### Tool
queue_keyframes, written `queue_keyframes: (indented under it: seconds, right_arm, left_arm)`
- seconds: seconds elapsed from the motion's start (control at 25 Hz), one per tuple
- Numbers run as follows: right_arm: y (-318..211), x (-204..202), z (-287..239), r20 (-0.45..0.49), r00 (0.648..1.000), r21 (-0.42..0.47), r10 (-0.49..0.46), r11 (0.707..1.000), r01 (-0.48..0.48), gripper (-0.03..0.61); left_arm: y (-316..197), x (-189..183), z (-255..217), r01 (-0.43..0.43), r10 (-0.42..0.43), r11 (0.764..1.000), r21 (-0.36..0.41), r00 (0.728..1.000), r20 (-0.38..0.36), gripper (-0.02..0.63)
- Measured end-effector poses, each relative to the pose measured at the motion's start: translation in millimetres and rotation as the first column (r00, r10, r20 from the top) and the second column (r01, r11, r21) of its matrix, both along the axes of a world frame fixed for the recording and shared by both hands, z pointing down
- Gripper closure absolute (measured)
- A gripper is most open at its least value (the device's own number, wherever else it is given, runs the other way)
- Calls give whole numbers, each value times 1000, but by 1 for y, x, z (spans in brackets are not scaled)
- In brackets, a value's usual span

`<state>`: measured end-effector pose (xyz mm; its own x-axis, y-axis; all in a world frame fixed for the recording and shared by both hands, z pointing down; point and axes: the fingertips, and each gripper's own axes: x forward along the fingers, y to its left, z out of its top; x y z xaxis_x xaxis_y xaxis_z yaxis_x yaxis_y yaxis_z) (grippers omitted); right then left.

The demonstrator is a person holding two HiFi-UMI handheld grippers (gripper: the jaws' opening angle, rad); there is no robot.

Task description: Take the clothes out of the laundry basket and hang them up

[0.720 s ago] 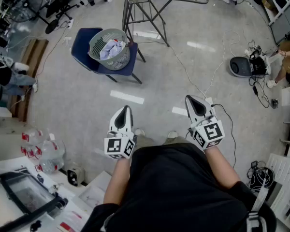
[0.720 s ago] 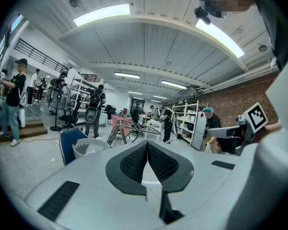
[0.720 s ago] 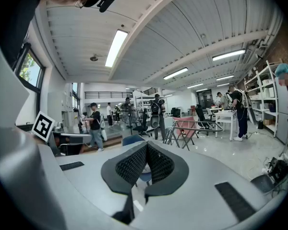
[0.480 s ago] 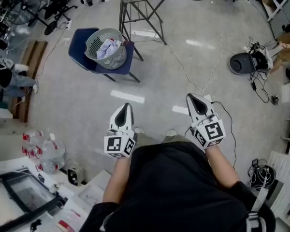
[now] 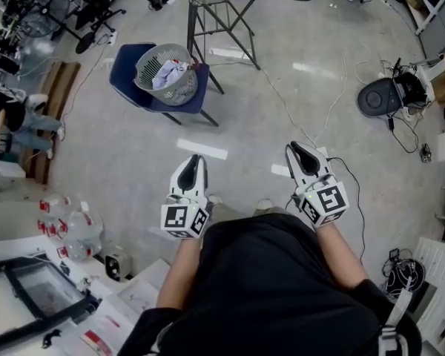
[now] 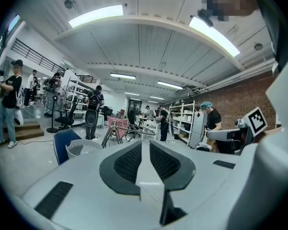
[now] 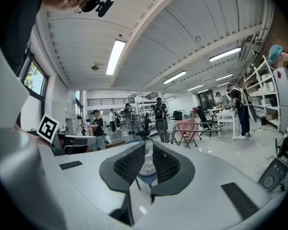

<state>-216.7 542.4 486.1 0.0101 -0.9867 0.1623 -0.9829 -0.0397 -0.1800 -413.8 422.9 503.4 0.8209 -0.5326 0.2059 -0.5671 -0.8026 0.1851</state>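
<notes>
At the far left of the head view, around 8 o'clock, a cluster of clear bottles with red labels is seen; their print is too small to be read. No brand or lettering can be made out anywhere. The only marks are the black-and-white square patterns on the left marker cube and the right marker cube.

Up at 11 o'clock, the laundry basket is found resting on a blue chair, with the clothes bunched inside it. Just to its right, at 12 o'clock, the legs of a metal drying rack are caught at the frame's top edge.

The left gripper is held low and central, its jaws drawn together with nothing between them. The basket lies well apart from it, off at roughly 11 o'clock. The right gripper is likewise closed up and empty, and the basket is placed at about 10 o'clock from it, far across the floor. A round dark device among cables is seen at 2 o'clock.

Compared with the frames from a moment earlier, little change is noted: both grippers are kept in the same spots, the basket stays on the chair, and only a slight shift of the view is registered.
</notes>
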Motion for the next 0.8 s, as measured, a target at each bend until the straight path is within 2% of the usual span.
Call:
queue_keyframes:
  seconds: [0.08, 0.12, 0.2, 0.52, 0.64, 0.8]
  right_arm:
    - [-1, 3, 1, 4, 1000, -8, 1, 1000, -1, 478]
    - [-1, 4, 3, 7, 1000, -14, -1, 1000, 1, 429]
    - [1, 6, 6, 12, 1000, -25, -13, 1000, 14, 417]
    - [4, 8, 27, 63, 997, -56, -44, 997, 47, 417]
    - [-8, 6, 36, 77, 996, -72, -41, 996, 47, 417]
    - [-36, 15, 48, 88, 996, -95, -29, 995, 38, 417]
  left_arm:
    - [-1, 1, 4, 9, -9, 1000, -9, 1000, 19, 485]
    - [-1, 1, 6, 13, -13, 1000, -16, 1000, 28, 453]
    - [2, 2, 9, 21, -20, 999, -24, 999, 37, 421]
    - [6, -10, 18, 64, -60, 997, -44, 995, 77, 413]
    - [-7, -16, 29, 55, -47, 996, -72, 993, 108, 413]
    - [-34, -2, 44, 25, -15, 995, -95, 994, 105, 413]
